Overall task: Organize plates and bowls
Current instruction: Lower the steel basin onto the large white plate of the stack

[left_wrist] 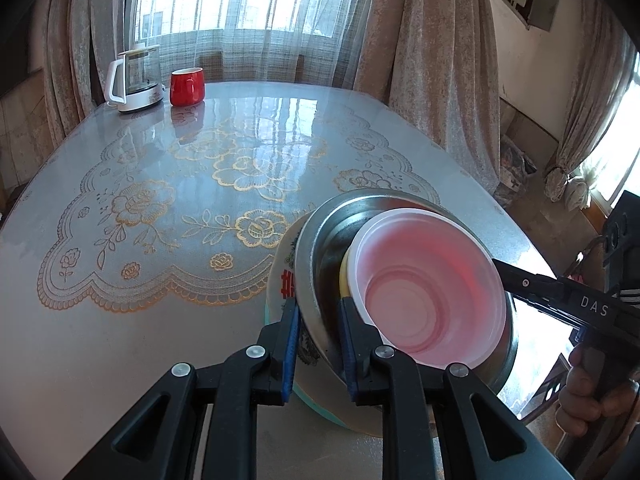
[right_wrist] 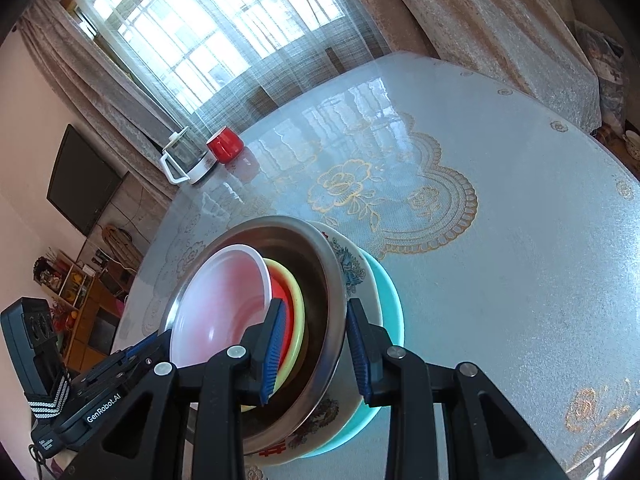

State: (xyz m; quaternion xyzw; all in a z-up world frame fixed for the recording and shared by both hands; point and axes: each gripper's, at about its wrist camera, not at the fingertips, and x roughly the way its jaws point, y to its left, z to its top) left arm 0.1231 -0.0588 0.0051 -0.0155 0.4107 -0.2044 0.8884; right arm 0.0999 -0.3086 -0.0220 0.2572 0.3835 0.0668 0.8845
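Note:
A nested stack stands at the table's near side. From the bottom it is a teal plate [right_wrist: 386, 292], a patterned white ceramic bowl [left_wrist: 282, 272], a steel bowl [left_wrist: 332, 240], yellow [right_wrist: 294, 300] and red [right_wrist: 282, 292] bowls, and a white plastic bowl [left_wrist: 428, 280] on top. My left gripper [left_wrist: 319, 344] is shut over the steel and ceramic rims on the stack's left side. My right gripper [right_wrist: 316, 350] is shut on the opposite side, one pad inside against the coloured bowls, the other outside the ceramic bowl. The stack looks tilted; whether it is off the table I cannot tell.
A white and glass kettle [left_wrist: 134, 80] and a red mug [left_wrist: 187, 86] stand at the far left of the lace-patterned table [left_wrist: 160, 320]. Curtains and a window lie behind it. A person's hand [left_wrist: 580, 392] holds the right gripper's handle past the table's right edge.

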